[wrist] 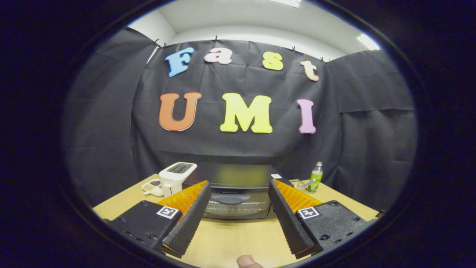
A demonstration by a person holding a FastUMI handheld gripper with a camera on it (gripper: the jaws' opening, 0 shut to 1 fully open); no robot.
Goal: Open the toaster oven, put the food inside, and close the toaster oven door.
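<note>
The toaster oven (234, 193) stood on the desk (230, 238) with its door shut, fitting either end of the job, beyond the tool (238, 230), spread wide and empty.

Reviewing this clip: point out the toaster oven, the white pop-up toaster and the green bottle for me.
toaster oven (238, 206), gripper view, on its closed glass door, beyond the open gripper (238, 216).
white pop-up toaster (174, 178), gripper view, on its front wall.
green bottle (315, 180), gripper view, on its body.
</note>
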